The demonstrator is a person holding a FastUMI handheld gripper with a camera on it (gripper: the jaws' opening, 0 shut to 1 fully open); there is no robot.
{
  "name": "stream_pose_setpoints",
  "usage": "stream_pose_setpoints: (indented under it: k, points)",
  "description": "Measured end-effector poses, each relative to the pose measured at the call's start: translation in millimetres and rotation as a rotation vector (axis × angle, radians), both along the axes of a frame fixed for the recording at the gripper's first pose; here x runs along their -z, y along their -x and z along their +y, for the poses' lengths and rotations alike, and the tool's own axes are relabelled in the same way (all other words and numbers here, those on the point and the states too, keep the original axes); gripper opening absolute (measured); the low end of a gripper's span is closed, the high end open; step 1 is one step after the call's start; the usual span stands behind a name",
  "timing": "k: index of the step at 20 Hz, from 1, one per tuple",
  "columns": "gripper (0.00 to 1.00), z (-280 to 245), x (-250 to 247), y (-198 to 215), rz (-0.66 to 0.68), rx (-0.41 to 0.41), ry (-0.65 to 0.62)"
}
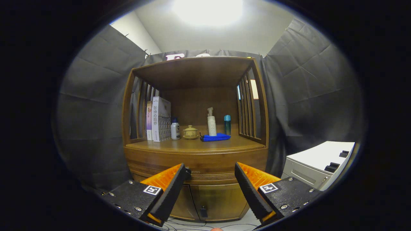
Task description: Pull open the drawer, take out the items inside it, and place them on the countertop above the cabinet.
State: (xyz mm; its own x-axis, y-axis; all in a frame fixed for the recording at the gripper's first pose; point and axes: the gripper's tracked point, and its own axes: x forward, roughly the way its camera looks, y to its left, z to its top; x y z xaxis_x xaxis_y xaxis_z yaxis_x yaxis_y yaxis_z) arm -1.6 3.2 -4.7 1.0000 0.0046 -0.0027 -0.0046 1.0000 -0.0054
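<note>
Hovering low in the frame, the tongs [210,175] are standing spread, gripping nothing. Just beyond them, the wooden drawer [196,163] is sitting closed under the smooth surface [192,146].

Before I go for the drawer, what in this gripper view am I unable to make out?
- Drawer: shut, so its contents are hidden behind its front.
- Drawer knob: partly covered by a finger of the open gripper.
- Book and small white bottle on the countertop: labels too small to read.
- White unit beside the cabinet: cut off at the view's edge.
</note>
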Motion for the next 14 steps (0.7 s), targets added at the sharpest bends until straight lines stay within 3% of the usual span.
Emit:
stream_pose_setpoints:
  k: [14]
  points:
    - [0.95,19,-3,-21,-0.008,-0.036,-0.04]
